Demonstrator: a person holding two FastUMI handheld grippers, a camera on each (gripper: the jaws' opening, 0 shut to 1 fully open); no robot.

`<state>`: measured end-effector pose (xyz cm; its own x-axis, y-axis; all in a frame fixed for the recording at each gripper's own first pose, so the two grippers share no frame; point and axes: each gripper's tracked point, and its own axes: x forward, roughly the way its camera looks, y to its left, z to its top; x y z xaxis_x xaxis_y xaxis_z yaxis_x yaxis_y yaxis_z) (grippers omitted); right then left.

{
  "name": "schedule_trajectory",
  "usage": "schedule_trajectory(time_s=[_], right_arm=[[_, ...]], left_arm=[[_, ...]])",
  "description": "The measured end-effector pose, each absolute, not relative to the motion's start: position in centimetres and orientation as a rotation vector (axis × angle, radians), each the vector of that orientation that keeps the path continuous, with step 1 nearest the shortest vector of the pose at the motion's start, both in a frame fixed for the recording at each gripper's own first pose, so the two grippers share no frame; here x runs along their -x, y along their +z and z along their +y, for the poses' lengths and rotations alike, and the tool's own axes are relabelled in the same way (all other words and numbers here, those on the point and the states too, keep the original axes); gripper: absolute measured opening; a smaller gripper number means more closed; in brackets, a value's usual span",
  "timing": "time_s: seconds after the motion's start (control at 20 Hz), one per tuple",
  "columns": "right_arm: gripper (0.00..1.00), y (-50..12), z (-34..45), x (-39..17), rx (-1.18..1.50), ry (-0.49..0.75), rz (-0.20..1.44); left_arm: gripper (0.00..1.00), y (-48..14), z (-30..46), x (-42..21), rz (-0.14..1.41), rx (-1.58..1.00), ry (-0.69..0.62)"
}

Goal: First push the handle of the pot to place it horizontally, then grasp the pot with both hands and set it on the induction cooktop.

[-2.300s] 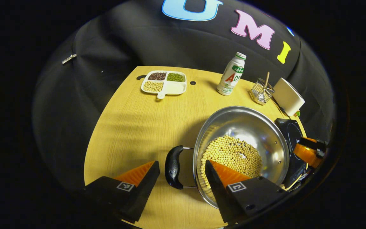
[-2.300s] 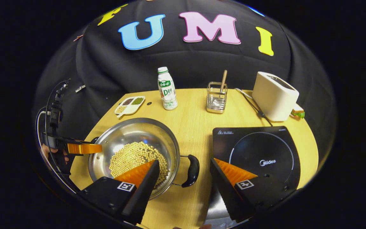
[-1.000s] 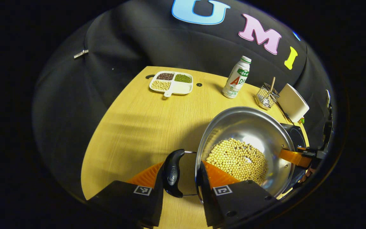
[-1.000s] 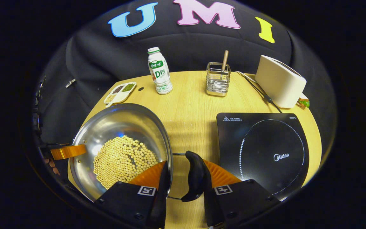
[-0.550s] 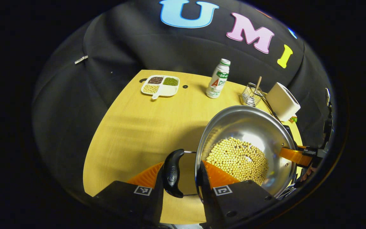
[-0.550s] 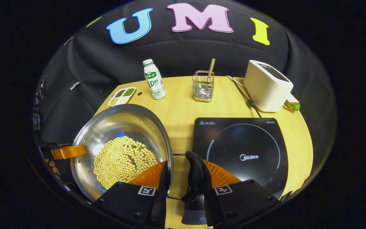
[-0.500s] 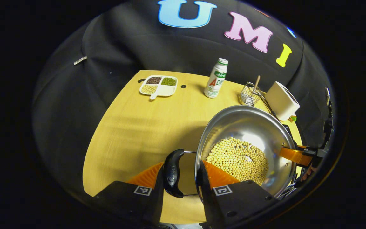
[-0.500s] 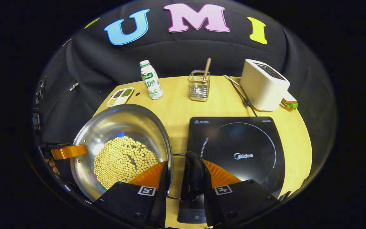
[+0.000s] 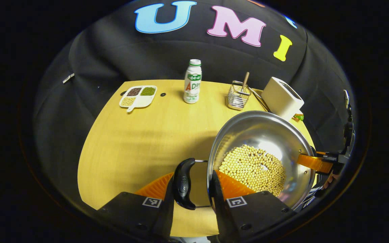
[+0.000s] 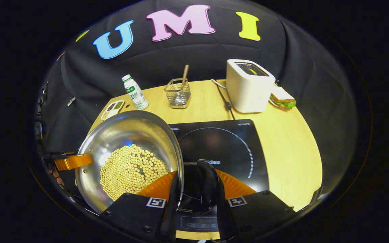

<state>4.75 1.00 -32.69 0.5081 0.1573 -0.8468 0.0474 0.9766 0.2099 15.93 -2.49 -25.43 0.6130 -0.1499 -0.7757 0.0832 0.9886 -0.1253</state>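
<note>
Round desk (image 9: 130,141): we clamp each pot (image 9: 265,135) handle (image 9: 182,184) with left gripper (image 9: 191,189) and right gripper (image 10: 196,189), over the cooktop's (image 10: 235,141) left edge; uneven lowering may spill the beans (image 10: 130,168).

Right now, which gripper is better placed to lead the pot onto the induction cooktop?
Right. The right gripper grips the pot's handle already above the induction cooktop. The left gripper holds the opposite handle above the bare table.
</note>
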Motion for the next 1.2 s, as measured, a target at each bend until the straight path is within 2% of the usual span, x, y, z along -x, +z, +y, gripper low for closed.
schedule_trajectory(time_s=[0.6, 1.2], right_arm=[[0.51, -34.7, -9.3, -6.5, -0.21, 0.034, 1.028], [0.51, -38.0, -12.6, -8.4, -0.234, 0.03, 1.022]], left_arm=[[0.55, -26.3, -12.8, -18.6, 0.896, 0.077, -0.182], [0.55, -28.6, -16.0, -20.7, 0.892, 0.077, -0.176]])
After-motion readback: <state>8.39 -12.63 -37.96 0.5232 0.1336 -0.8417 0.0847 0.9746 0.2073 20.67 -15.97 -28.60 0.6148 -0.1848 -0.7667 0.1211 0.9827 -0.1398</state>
